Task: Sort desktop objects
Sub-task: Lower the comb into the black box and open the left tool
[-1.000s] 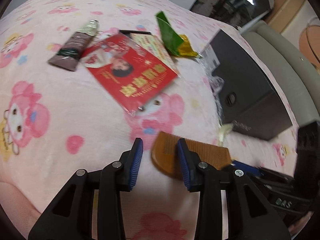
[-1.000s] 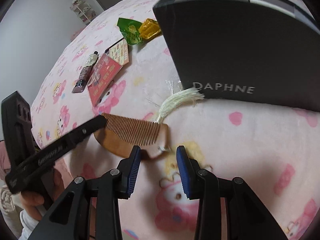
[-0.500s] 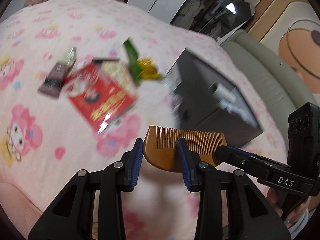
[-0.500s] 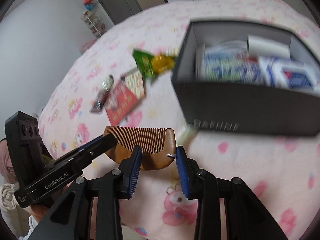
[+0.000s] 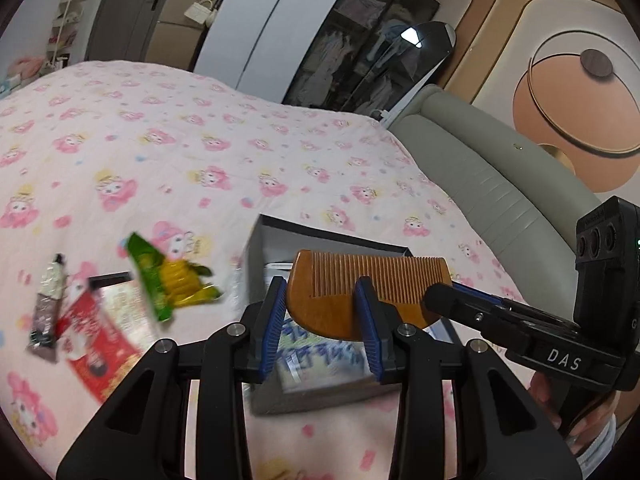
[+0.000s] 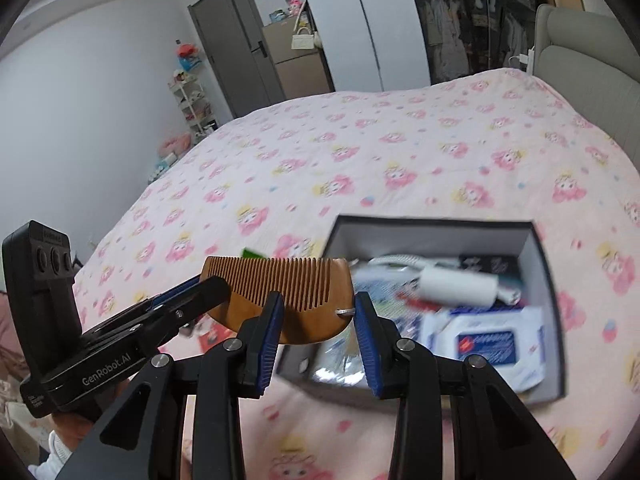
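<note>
Between the blue-padded fingers of the left claw (image 5: 322,320) sits one end of a brown wooden comb (image 5: 360,288), teeth pointing up, and the right claw (image 6: 316,324) brackets the opposite end, where a small metal ring shows at the comb's edge; both claws stand narrowed about the comb, each pair of pads close on either side, though whether each truly pinches it or merely frames it I cannot tell for certain, since the comb is plainly lifted and something must carry it. Just beyond and below the comb lies the open dark-grey cardboard box (image 6: 436,226) on the pink cartoon-print bedspread (image 6: 360,152), and the comb hangs over its near edge. Inside the box already rest a white packet with a blue label (image 6: 486,340), a white cylinder (image 6: 456,288) and other blurred items, so part of the sorting looks done. Well to the left of the box, loose on the bedspread, remain a green and yellow snack wrapper (image 5: 172,280), a red printed packet (image 5: 96,344) and a dark squeezed tube (image 5: 48,308), with a pale card half under the red packet. By my judgement the comb is about to go in, and at least those three or four pieces are left to gather
</note>
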{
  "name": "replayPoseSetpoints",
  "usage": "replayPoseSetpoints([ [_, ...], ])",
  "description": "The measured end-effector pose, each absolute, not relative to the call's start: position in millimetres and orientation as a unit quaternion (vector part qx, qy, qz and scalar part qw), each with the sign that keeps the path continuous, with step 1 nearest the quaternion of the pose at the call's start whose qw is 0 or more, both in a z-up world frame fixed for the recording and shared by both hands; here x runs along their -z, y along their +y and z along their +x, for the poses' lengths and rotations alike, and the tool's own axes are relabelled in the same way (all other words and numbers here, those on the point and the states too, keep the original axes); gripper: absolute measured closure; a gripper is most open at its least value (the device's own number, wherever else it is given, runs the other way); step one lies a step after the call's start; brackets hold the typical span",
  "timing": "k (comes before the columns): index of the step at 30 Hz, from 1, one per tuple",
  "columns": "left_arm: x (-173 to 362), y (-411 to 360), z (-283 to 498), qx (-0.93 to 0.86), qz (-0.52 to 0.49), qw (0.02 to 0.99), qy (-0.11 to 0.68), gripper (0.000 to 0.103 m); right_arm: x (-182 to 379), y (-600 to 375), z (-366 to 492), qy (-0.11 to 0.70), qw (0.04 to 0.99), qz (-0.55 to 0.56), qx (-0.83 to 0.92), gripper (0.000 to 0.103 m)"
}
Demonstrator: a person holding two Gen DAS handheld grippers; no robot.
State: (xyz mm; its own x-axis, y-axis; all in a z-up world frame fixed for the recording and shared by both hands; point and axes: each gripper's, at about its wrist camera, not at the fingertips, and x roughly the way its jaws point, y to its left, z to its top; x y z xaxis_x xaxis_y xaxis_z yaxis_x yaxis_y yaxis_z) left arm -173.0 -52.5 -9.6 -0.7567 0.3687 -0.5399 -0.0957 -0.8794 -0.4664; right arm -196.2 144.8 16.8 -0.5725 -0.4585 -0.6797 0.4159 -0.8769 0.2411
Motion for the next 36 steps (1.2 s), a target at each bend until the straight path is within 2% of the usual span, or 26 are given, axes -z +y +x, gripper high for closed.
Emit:
replayPoseSetpoints([
  [7, 67, -14, -206, -0.883, -0.406, 0.122, -0.201, 0.068, 35, 176, -222, -0.037, 0.21, 0.449, 0.868, 0.07],
  [12, 93, 9, -213, -0.87, -0.453, 0.111, -0.161, 0.068, 72, 191, -230, -0.055, 0.195, 0.485, 0.851, 0.07],
  [16, 98, 20, -210, -0.87, -0.469, 0.096, -0.117, 0.066, 89, 192, -231, -0.05, 0.19, 0.503, 0.842, 0.07],
  [25, 84, 14, -206, -0.883, -0.45, 0.079, -0.104, 0.065, 94, 179, -218, -0.005, 0.169, 0.499, 0.85, 0.068],
  [26, 82, 13, -205, -0.886, -0.446, 0.077, -0.102, 0.063, 91, 179, -217, -0.001, 0.165, 0.496, 0.852, 0.065],
  [27, 79, 13, -205, -0.888, -0.443, 0.074, -0.1, 0.057, 87, 178, -216, 0.008, 0.156, 0.491, 0.857, 0.063],
  [28, 77, 12, -205, -0.89, -0.439, 0.071, -0.098, 0.047, 83, 177, -215, 0.017, 0.148, 0.486, 0.861, 0.058],
  [30, 72, 10, -204, -0.895, -0.432, 0.065, -0.094, 0.043, 73, 175, -212, 0.039, 0.128, 0.47, 0.873, 0.052],
  [34, 48, 8, -196, -0.916, -0.391, 0.045, -0.077, 0.019, 52, 171, -205, 0.065, 0.094, 0.437, 0.892, 0.039],
  [36, 34, 6, -189, -0.925, -0.37, 0.039, -0.072, 0.016, 44, 170, -202, 0.068, 0.085, 0.425, 0.899, 0.035],
])
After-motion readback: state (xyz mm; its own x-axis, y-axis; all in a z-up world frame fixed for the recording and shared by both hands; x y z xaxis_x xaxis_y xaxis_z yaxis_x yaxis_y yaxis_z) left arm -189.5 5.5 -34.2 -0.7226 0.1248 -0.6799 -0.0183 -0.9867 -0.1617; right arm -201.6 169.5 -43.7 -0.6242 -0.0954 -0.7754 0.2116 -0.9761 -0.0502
